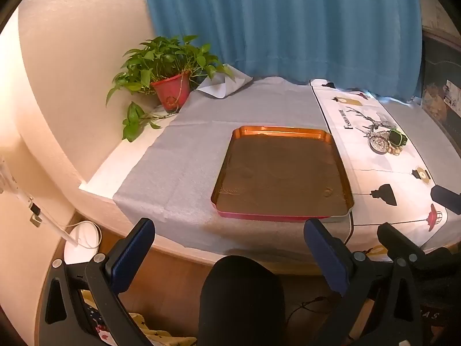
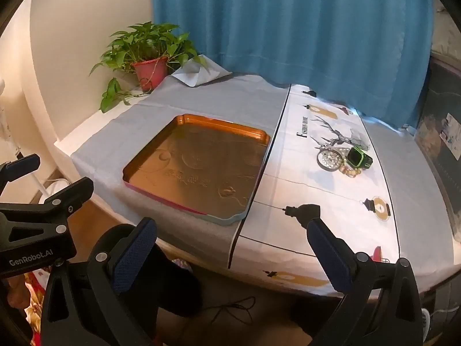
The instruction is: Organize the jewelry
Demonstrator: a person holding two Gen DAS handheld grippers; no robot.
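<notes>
Left tool (image 1: 229,255) and right tool (image 2: 232,255): spread wide, gripping nothing, held off the near tabletop (image 2: 201,95) edge. Jewelry: clustered far right on the printed cloth (image 2: 302,178) — round sparkly piece (image 2: 328,160), green watch (image 2: 358,158), beaded bracelet (image 2: 350,170), touching. Gold tray (image 2: 196,170): left of cloth, apart from jewelry.

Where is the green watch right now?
The green watch lies on the white printed cloth, right of the tray, touching a round silver bangle and beaded bracelet.
</notes>
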